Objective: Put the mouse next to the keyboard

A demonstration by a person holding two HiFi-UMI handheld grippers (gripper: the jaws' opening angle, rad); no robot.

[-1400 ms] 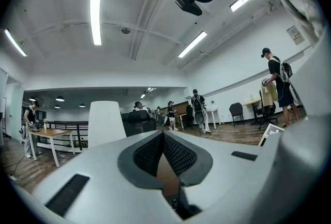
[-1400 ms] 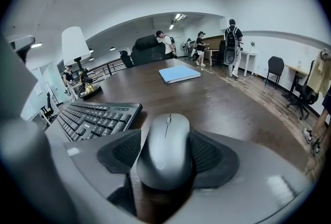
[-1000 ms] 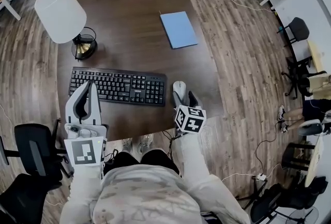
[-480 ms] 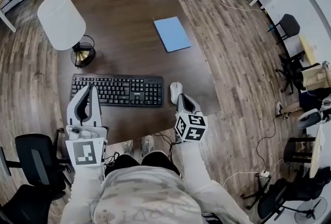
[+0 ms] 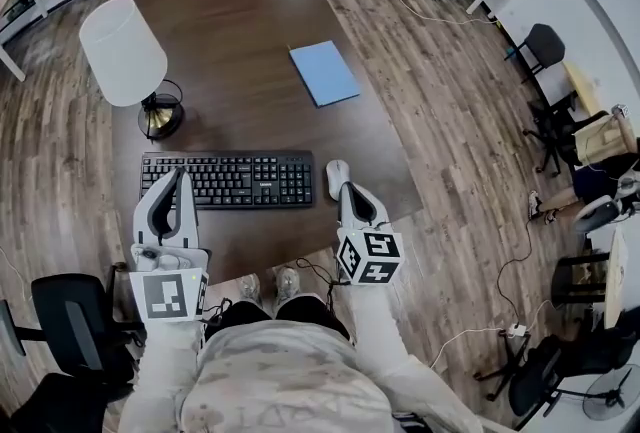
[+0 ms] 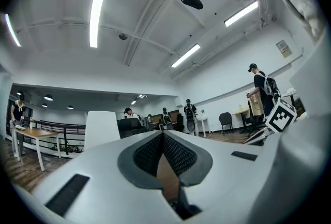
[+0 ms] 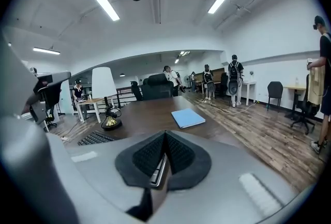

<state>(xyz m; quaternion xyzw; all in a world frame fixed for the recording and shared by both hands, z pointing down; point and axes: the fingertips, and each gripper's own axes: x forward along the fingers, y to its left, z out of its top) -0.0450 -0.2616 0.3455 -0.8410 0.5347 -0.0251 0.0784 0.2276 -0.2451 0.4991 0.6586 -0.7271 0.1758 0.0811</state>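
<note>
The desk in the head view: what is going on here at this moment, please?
A person holds a hand-held gripper in each hand over a wooden table. The white mouse lies right beside the right end of the black keyboard, so the task looks done. The right hand-held gripper is near the mouse, shut and empty. The left hand-held gripper, also shut and empty, is at the keyboard's near left edge.
</note>
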